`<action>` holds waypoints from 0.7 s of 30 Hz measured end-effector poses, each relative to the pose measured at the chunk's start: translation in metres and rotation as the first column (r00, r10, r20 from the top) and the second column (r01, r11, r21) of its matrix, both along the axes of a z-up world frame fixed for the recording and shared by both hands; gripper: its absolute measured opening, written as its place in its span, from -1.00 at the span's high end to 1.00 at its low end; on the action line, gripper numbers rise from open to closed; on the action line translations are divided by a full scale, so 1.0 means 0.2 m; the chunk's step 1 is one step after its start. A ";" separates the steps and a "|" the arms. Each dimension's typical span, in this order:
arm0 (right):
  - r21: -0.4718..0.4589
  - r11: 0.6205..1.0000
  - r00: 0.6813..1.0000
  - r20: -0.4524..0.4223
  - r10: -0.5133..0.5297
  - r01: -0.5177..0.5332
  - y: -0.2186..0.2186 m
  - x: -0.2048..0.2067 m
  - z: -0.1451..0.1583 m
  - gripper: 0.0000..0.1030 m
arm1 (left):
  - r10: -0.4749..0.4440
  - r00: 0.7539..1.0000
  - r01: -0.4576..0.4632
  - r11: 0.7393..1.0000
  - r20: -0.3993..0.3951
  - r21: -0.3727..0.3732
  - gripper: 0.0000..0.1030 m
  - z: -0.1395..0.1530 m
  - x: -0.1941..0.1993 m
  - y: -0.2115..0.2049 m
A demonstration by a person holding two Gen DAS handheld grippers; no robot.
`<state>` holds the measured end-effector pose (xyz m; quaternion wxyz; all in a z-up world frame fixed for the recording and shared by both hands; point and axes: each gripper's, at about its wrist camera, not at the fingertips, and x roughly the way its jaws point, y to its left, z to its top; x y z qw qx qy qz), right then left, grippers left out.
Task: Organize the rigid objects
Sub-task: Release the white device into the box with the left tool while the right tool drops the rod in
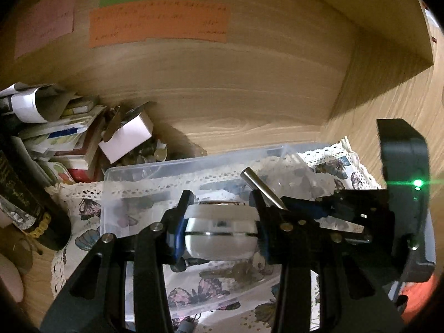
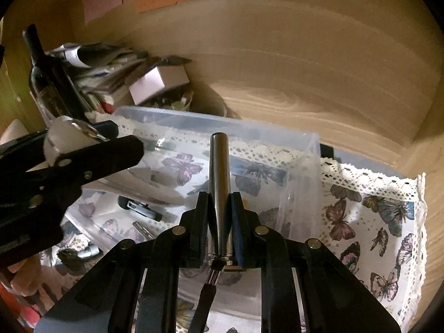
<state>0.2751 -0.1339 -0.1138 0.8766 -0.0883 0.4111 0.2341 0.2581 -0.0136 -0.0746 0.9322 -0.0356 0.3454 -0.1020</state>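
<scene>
My left gripper (image 1: 220, 213) is shut on a white round jar (image 1: 220, 236) with silver bands and holds it above a clear plastic box (image 1: 133, 172). The jar also shows in the right wrist view (image 2: 62, 138), at the left. My right gripper (image 2: 219, 208) is shut on a dark metal cylinder (image 2: 219, 166) that points forward over the same clear box (image 2: 249, 130). The cylinder's tip shows in the left wrist view (image 1: 256, 186), just right of the jar. Both grippers hang side by side over the box.
The box stands on a butterfly-print cloth with lace edge (image 2: 383, 211) inside a wooden cubby. It holds a small dark device (image 2: 138, 208) and keys (image 1: 236, 273). A wine bottle (image 2: 47, 83), stacked papers and a pale carton (image 2: 158, 83) crowd the back left. Coloured notes (image 1: 158, 25) stick on the back wall.
</scene>
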 end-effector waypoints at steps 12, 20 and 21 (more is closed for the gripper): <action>-0.027 1.000 0.999 -0.046 0.002 -0.003 0.05 0.05 -0.07 0.72 | 0.021 0.992 -0.014 0.998 -0.124 0.062 0.20 -0.15 0.06 0.01; -0.013 1.000 1.000 -0.024 -0.007 0.007 0.02 0.02 -0.01 0.71 | 0.026 0.995 -0.018 0.996 -0.092 0.088 0.20 -0.12 0.01 -0.01; -0.016 1.000 1.000 -0.017 -0.010 0.010 0.02 0.01 0.00 0.71 | 0.025 0.996 -0.017 0.995 -0.083 0.095 0.20 -0.11 0.00 -0.02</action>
